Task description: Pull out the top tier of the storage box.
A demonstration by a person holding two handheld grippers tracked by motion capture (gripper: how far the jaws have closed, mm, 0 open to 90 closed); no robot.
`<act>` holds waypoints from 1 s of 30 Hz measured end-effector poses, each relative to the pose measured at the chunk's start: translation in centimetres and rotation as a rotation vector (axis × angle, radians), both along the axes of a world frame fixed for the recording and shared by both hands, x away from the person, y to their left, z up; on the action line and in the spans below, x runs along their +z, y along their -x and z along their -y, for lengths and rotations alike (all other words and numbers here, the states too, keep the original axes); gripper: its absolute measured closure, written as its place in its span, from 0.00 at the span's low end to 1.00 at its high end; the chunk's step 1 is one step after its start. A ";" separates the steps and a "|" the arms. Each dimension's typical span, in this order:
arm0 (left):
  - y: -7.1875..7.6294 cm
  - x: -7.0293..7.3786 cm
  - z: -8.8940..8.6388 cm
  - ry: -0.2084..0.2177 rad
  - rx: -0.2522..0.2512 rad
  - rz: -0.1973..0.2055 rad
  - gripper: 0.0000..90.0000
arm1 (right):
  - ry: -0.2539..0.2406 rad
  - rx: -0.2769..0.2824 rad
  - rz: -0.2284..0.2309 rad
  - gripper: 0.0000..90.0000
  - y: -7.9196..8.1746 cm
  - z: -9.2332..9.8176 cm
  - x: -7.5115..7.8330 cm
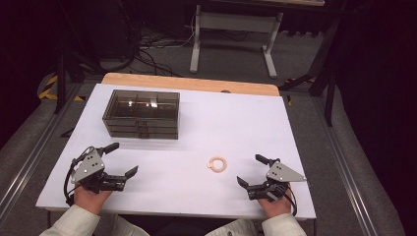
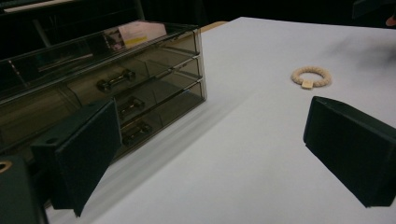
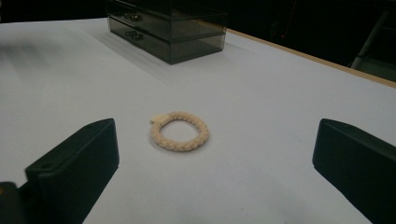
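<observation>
Right gripper view has the braided ring [image 3: 180, 131] lying flat on the white surface [image 3: 261, 116], dead centre between that gripper's two black jaws, which stand wide apart with nothing in them. It's a cream cord loop with a small tag on one side, sitting near the right tongs [image 1: 254, 171] in the high view and well apart from the smoky plastic drawer unit [image 1: 141, 114] at the far left. The left tongs [image 1: 122, 158] are also spread apart and empty, pointing toward the drawer fronts, where the little handles [image 2: 116, 79] show through the tinted plastic. My guess is the step here is picking up the ring with the right tongs while the left deals with a drawer. Since the ring lies so flat, I'd come in low and tilt so one jaw goes inside the loop and the other outside, pinching the cord itself. Closing across the whole ring would probably just push it around on that smooth surface.
</observation>
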State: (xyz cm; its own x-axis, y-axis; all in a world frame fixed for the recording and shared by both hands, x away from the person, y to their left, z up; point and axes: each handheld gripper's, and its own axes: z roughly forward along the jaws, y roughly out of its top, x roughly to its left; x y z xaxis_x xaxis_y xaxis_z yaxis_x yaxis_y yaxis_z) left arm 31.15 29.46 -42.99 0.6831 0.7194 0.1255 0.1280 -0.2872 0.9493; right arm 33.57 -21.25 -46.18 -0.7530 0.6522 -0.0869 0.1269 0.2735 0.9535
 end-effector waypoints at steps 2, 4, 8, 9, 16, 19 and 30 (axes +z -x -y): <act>-0.1 0.2 0.2 -0.009 -0.007 0.000 0.06 | -0.002 0.002 0.002 0.01 0.0 0.0 0.0; -0.2 0.4 0.6 -0.030 -0.009 0.012 0.06 | 0.002 0.001 0.002 0.01 0.0 0.0 0.0; -0.3 0.7 1.1 -0.043 -0.025 0.010 0.07 | 0.003 0.001 0.001 0.01 0.0 0.0 0.0; -0.5 0.9 1.3 -0.047 -0.023 0.011 0.07 | 0.001 0.005 0.000 0.01 0.0 0.0 0.0; -1.2 1.4 1.6 -0.040 -0.026 0.004 0.08 | 0.002 0.008 0.001 0.01 0.0 0.0 0.0; -1.6 1.6 1.7 -0.028 -0.029 -0.003 0.08 | 0.003 0.010 0.001 0.01 0.0 0.0 0.0; -2.8 2.5 2.7 -0.068 -0.039 -0.005 0.09 | -0.004 0.026 0.004 0.01 0.1 -0.1 0.0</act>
State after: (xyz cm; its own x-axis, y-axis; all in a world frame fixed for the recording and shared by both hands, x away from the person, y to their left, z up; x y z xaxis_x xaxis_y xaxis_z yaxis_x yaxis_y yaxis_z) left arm 33.92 26.73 -40.50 0.7112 0.6822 0.1696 0.1200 -0.3556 0.9269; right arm 33.46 -21.16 -46.19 -0.7692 0.6330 -0.0873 0.1163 0.2731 0.9549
